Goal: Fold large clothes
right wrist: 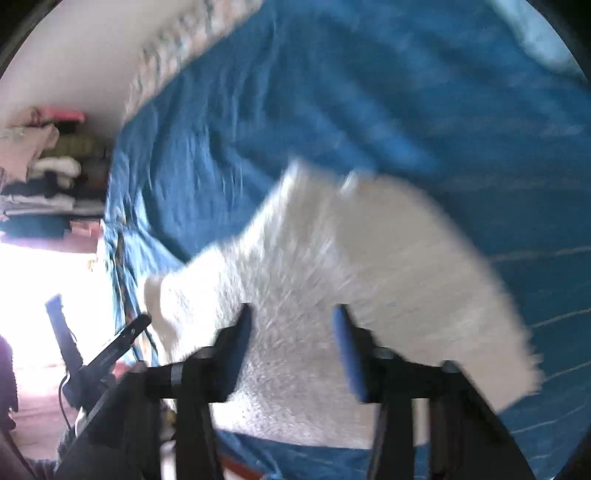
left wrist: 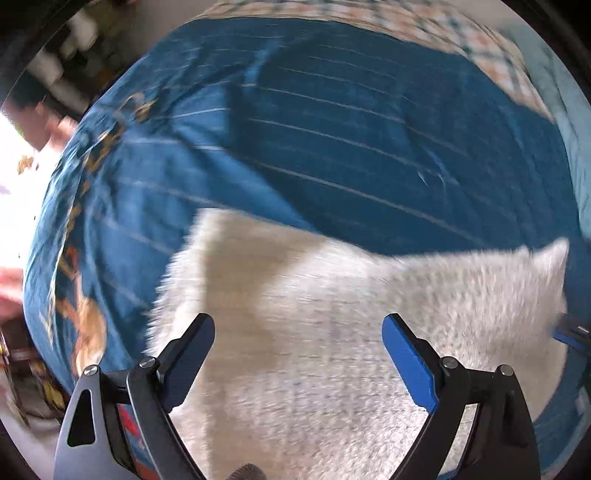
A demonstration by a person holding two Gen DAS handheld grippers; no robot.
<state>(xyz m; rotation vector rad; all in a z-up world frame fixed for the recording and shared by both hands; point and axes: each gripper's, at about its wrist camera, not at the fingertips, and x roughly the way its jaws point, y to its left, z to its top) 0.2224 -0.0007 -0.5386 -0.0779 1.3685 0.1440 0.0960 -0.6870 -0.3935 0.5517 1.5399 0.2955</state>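
A white fuzzy garment [left wrist: 332, 332] lies flat on a blue bed sheet [left wrist: 332, 129]. It also shows in the right wrist view [right wrist: 332, 266]. My left gripper [left wrist: 298, 325] is open and empty, just above the garment's near part. My right gripper [right wrist: 291, 314] is open and empty over the garment's lower middle. The left gripper shows at the left edge of the right wrist view [right wrist: 85, 350]. Both views are blurred by motion.
The blue sheet [right wrist: 369, 92] has thin white lines and an orange printed border [left wrist: 85, 314] at its left edge. A patterned pillow or cover [left wrist: 443, 33] lies at the far side. Stacked folded clothes [right wrist: 44, 177] sit on shelves to the left.
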